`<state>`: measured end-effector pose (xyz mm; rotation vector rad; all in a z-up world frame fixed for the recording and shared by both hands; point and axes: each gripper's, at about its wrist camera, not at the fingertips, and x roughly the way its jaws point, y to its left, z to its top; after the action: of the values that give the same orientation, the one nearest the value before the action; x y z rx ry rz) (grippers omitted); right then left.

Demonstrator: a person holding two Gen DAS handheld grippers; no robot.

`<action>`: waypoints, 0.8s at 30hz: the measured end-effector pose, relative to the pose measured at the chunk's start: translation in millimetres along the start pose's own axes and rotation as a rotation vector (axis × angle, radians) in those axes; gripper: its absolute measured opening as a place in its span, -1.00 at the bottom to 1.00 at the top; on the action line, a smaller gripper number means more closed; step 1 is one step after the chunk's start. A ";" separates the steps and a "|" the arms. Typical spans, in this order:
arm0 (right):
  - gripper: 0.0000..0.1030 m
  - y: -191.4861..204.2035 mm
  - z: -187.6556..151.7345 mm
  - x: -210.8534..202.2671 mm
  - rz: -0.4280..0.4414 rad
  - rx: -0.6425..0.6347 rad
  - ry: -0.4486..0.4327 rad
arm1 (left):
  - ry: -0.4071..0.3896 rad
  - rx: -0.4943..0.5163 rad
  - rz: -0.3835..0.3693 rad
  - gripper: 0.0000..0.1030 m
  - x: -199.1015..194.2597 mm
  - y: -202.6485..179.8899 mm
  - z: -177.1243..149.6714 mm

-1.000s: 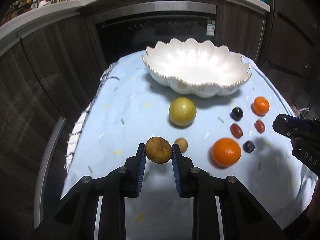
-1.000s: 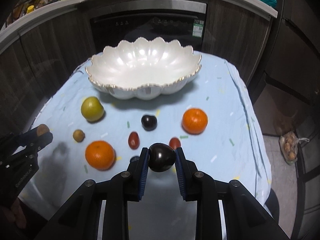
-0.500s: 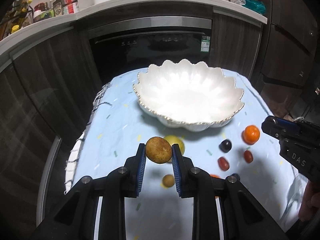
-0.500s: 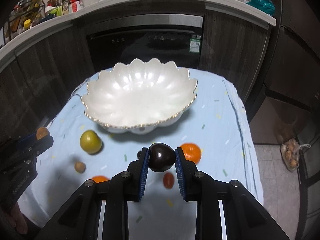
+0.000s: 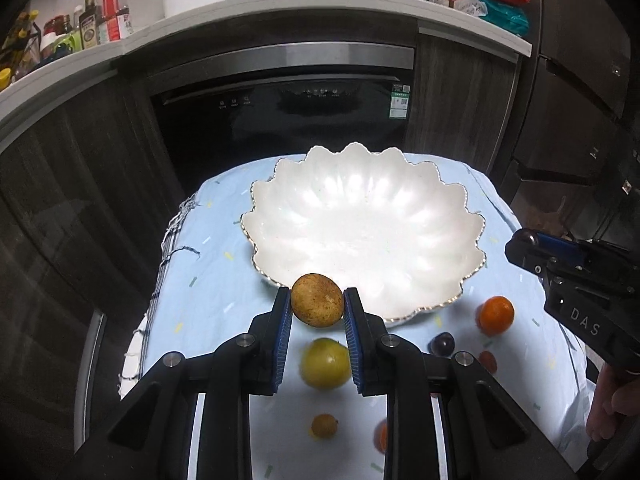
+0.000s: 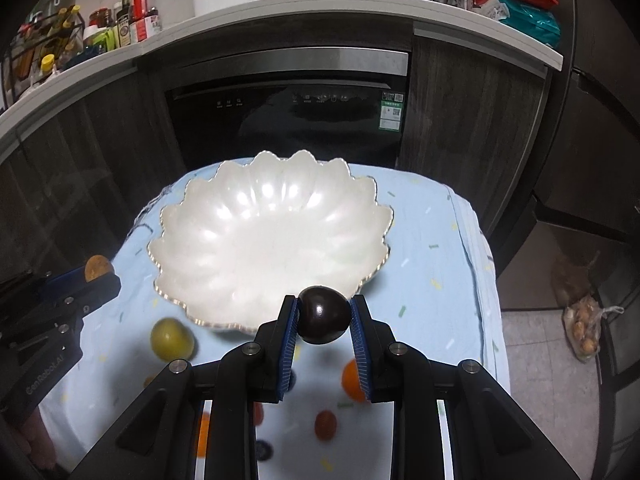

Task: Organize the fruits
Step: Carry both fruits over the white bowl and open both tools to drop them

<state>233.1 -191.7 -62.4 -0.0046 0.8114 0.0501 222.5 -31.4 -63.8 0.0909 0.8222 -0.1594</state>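
Brown speckled fruit [image 5: 317, 300] — round, rough-skinned — clamped in left gripper [image 5: 316, 312], in the air at near rim of scalloped white bowl [image 5: 360, 224]. Dark glossy plum [image 6: 324, 315] pinched in right gripper [image 6: 325, 320], likewise at near rim. Bowl bare inside — remaining fruit loose on blue cloth [image 5: 208, 272].

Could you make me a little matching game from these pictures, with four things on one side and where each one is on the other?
Things:
1. brown fruit
2. dark plum
3. white bowl
4. yellow-green fruit

Places:
A. lying on the blue cloth, near side of the bowl
B. between the right gripper's jaws
C. standing on the cloth, nothing in it
D. between the left gripper's jaws

Pairs: 1-D, 2-B, 3-C, 4-A
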 end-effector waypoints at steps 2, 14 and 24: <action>-0.46 -0.9 6.4 4.2 0.004 0.001 0.000 | 0.004 -0.006 -0.005 -0.49 4.7 1.0 5.0; -0.46 -6.6 32.9 34.2 0.006 0.013 0.025 | 0.018 -0.001 -0.018 -0.49 33.1 5.1 26.3; -0.46 -5.0 37.6 62.2 0.004 0.019 0.077 | 0.078 0.009 -0.040 -0.48 62.4 5.0 35.1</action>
<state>303.4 -193.1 -81.7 0.0130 0.8889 0.0461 290.5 -38.1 -85.9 0.0894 0.9012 -0.1987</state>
